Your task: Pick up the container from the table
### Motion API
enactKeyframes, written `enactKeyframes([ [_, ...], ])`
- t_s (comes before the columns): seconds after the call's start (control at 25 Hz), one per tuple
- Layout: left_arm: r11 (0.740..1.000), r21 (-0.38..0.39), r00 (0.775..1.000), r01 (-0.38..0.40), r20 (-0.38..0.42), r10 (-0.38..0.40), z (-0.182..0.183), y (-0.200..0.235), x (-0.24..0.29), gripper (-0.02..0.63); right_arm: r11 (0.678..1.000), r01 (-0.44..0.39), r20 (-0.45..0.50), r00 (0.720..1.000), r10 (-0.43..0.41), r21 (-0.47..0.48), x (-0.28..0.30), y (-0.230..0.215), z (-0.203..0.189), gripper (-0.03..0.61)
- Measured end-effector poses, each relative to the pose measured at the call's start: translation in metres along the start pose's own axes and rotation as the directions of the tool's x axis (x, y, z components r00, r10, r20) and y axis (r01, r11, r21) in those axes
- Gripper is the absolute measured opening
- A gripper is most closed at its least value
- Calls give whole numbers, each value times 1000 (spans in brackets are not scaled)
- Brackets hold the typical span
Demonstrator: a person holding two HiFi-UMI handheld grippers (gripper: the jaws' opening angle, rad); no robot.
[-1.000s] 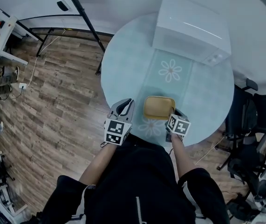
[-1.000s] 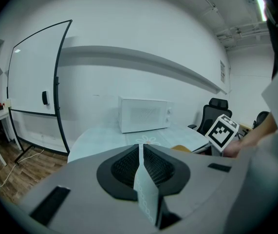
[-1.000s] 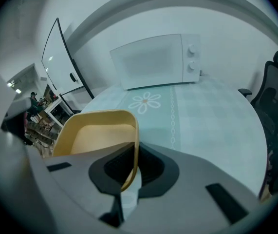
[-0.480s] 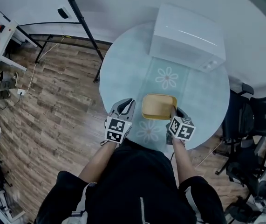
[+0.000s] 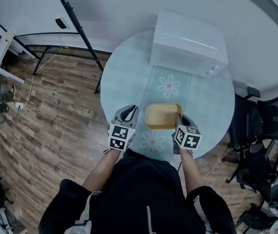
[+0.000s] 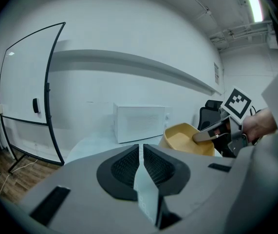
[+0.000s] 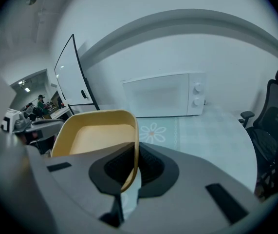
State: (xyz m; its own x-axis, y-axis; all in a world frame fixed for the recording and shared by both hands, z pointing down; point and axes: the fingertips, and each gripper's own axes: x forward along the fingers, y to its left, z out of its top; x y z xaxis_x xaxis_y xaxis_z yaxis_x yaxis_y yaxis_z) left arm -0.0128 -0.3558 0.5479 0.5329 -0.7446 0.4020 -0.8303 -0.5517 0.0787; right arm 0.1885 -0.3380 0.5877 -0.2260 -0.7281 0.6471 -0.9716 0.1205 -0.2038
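A shallow yellow container (image 5: 162, 117) hangs just above the round table's near side, held by its right wall. My right gripper (image 5: 179, 120) is shut on that wall. In the right gripper view the thin wall (image 7: 133, 152) runs between the two dark pads, and the container (image 7: 95, 136) spreads to the left. My left gripper (image 5: 128, 114) hovers left of the container, apart from it, shut with nothing between its pads (image 6: 126, 167). The left gripper view shows the container (image 6: 185, 138) at the right, with the right gripper's finger on its rim.
A white microwave (image 5: 187, 44) stands at the table's far side. A pale mat with flower prints (image 5: 170, 87) lies on the round glass table (image 5: 121, 77). A black office chair (image 5: 263, 126) is at the right, and a black stand leg (image 5: 75, 21) at the left over the wooden floor.
The right gripper has risen with the container, which has come up off the table. The left gripper stays beside it, shut as before.
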Motion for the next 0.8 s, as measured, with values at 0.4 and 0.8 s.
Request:
enactKeyframes([
  [0.4, 1000, -1, 1000, 6, -5, -6, -3, -2, 0, 36, 1000, -5, -4, 1000, 5, -16, 1, 7, -4, 26],
  [0.8, 1000, -5, 1000, 2, -19, -2, -13, -3, -1, 37, 1000, -1, -2, 1000, 1, -19, 1, 4, -5, 26],
])
